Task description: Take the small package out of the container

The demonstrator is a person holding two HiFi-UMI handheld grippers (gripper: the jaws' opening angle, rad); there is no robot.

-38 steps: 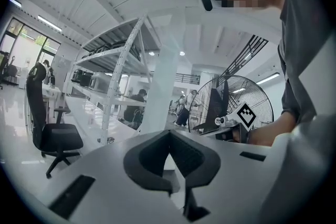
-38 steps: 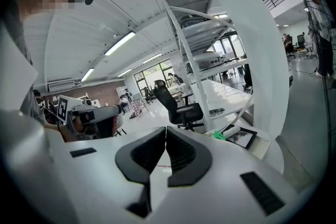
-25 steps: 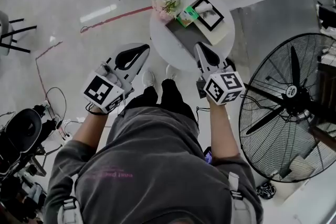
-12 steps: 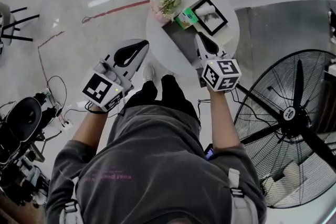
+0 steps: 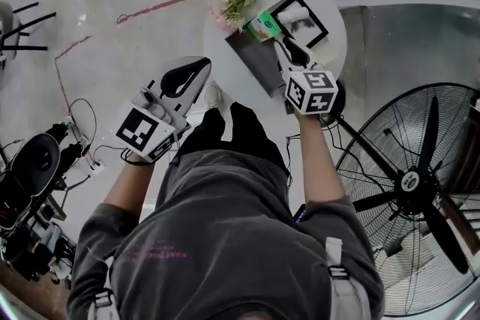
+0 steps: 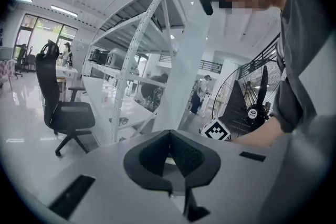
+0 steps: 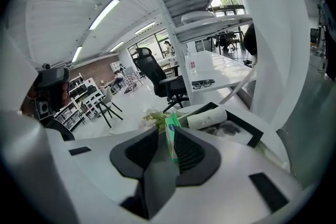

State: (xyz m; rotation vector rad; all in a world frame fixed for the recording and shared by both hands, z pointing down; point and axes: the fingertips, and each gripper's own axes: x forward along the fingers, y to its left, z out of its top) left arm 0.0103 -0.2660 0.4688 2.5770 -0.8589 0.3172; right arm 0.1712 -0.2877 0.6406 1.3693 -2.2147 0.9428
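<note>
The right tongs (image 5: 287, 47) had just been opening and stood partly apart over the desk (image 5: 330, 49), gripping nothing. The green package (image 5: 264, 26) showed in line with their gap, ahead of the tips, with neither pad on it. It stood on edge at the far end of the grey container (image 5: 253, 65), near the flowers (image 5: 232, 7).

To grasp it well, the tongs likely needed to straddle the package's thin sides and come down square over its top edge. They should close only once both pads flanked it, then lift straight up to clear the container.

The right forearm reached forward, tongs pitched down at the desk. The left tongs (image 5: 204, 68) hung off the desk's near side over the floor, closed and empty, tilted slightly down.
</note>
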